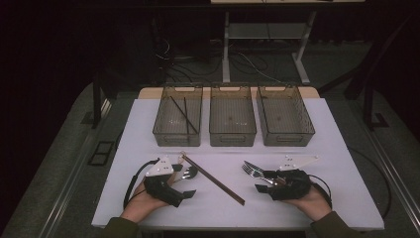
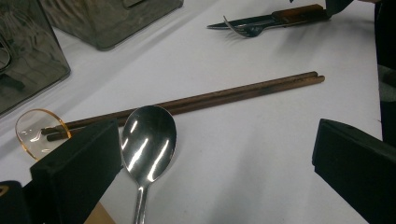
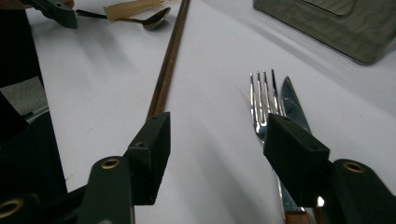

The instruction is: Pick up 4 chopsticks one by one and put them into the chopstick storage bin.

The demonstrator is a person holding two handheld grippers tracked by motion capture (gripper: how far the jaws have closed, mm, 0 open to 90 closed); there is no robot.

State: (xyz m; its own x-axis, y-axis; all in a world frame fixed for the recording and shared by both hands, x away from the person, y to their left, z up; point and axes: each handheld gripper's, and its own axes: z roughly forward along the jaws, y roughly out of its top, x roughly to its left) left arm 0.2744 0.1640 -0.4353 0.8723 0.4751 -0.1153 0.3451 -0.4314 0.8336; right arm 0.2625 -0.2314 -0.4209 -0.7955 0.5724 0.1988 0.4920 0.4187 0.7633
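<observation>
A metal spoon [image 2: 148, 140] lies just inside the left jaw of my left gripper [image 2: 215, 144], which stands open and grips nothing. A pair of brown chopsticks [image 1: 213, 179] lies diagonally across the middle of the white table [image 1: 327, 148]. A fork [image 3: 264, 98] and a knife [image 3: 292, 105] lie side by side on the right. My right gripper [image 3: 219, 130] is open low over the table, its right jaw above the fork and knife, with bare table between the jaws. In the high view the left gripper [image 1: 184, 181] and right gripper [image 1: 265, 182] sit near the front edge.
Three clear bins stand in a row at the back: the left bin [image 1: 177, 116] holds a pair of dark chopsticks, and I see nothing in the middle bin [image 1: 233, 116] or the right bin [image 1: 285, 116]. A clear amber round piece [image 2: 35, 133] lies by the chopsticks' end.
</observation>
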